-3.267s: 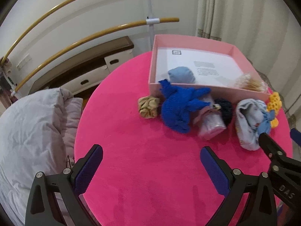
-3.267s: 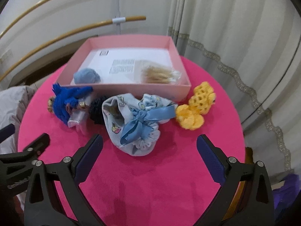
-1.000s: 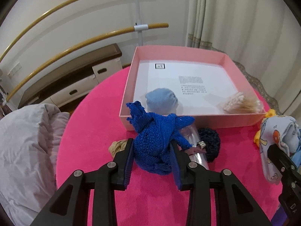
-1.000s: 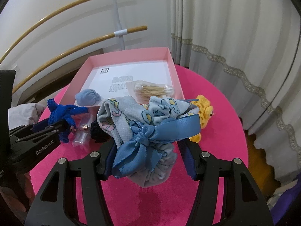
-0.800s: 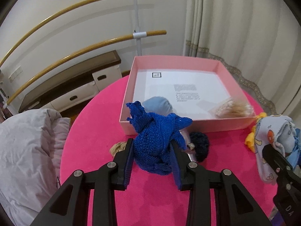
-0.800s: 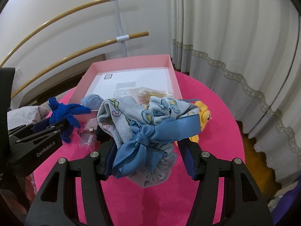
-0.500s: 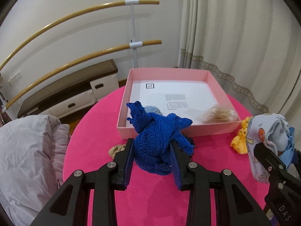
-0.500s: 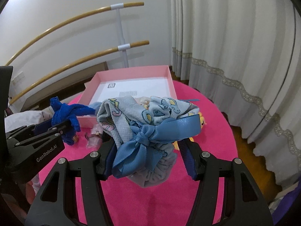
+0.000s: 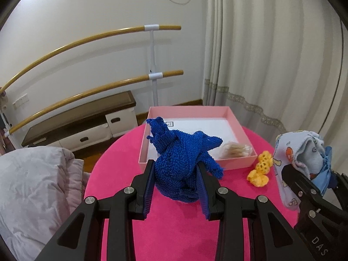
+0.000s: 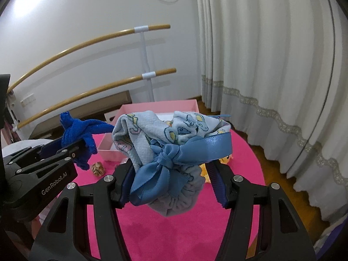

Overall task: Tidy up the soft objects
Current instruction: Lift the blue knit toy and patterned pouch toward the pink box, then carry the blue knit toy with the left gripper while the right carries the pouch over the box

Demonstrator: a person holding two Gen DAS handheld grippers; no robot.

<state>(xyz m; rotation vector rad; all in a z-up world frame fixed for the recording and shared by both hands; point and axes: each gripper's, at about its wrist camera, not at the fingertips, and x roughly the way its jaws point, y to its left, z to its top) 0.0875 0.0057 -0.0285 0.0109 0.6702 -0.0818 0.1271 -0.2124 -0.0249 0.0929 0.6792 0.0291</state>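
**Both bundles up off the worktop**

Lifted since a moment ago, both soft things now hang above the pink worktop [image 9: 121,174], with more wall and curtain in view. At left, my left tongs [image 9: 175,187] pinch the blue knitted piece [image 9: 180,163] before the pink box [image 9: 236,121]. A yellow crochet piece [image 9: 260,170] lies beside that box. At right, my right tongs [image 10: 171,180] squeeze the printed pouch [image 10: 152,134], tied with a blue ribbon [image 10: 195,148].

Glossy satin ribbon [image 10: 195,150], coarse blue knit [image 9: 184,163]
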